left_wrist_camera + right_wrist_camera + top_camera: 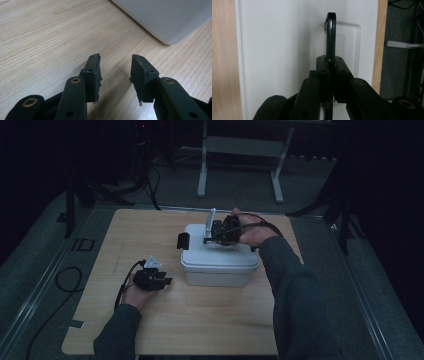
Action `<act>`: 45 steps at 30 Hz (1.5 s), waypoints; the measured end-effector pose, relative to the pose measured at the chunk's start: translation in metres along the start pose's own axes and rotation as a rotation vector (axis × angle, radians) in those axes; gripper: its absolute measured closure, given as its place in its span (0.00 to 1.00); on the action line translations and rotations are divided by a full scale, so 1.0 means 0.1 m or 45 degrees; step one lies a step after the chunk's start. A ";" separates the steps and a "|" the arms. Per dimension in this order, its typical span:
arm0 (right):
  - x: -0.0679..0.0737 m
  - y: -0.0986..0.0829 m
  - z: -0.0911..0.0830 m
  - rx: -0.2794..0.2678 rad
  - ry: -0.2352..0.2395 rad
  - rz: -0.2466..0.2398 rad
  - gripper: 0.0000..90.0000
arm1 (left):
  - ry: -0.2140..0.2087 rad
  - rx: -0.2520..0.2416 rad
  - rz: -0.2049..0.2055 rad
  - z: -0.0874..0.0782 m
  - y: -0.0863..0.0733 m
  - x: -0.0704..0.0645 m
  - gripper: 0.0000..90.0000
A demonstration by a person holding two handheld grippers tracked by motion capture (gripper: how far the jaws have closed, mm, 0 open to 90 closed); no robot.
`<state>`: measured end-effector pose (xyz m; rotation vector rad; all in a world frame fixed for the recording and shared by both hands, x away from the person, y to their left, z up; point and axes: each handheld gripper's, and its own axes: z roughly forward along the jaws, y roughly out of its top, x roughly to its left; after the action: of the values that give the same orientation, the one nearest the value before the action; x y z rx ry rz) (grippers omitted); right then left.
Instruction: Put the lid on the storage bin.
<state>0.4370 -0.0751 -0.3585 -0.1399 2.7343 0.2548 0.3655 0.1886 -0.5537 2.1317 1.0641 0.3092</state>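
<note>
Dim room, grey floor, white desk frame beyond. Wooden tabletop (210,320) carries white lidded storage box (220,265) at centre. Black carry handle (331,35) stands upright from lid recess, long axis running away from right gripper (331,62), its jaws clamped on handle's near end. Left gripper (116,72) idles on tabletop left of box, jaws apart, nothing between them; box corner ahead-right.

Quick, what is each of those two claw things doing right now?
Left gripper: open, holding nothing, just above the wooden table.
Right gripper: closed on the black handle of the white box.
</note>
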 end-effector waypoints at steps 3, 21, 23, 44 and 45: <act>0.00 0.00 0.01 0.010 0.010 0.003 0.94 | 0.003 0.000 0.004 0.00 0.00 0.00 0.66; 0.01 -0.02 0.04 -0.018 0.017 0.022 0.84 | 0.001 -0.007 -0.001 0.01 0.00 0.00 0.66; 0.01 -0.03 0.05 -0.029 0.016 0.022 0.77 | 0.002 -0.004 0.002 0.01 0.00 0.00 0.66; 0.03 -0.15 0.01 -0.110 -0.019 0.140 0.52 | 0.000 -0.007 -0.004 0.01 0.00 0.00 0.66; 0.03 -0.17 0.00 -0.121 -0.022 0.148 0.51 | 0.000 -0.007 -0.003 0.01 0.00 0.00 0.66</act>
<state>0.4368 -0.0919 -0.3623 -0.0047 2.7179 0.4169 0.3658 0.1879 -0.5541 2.1254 1.0646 0.3108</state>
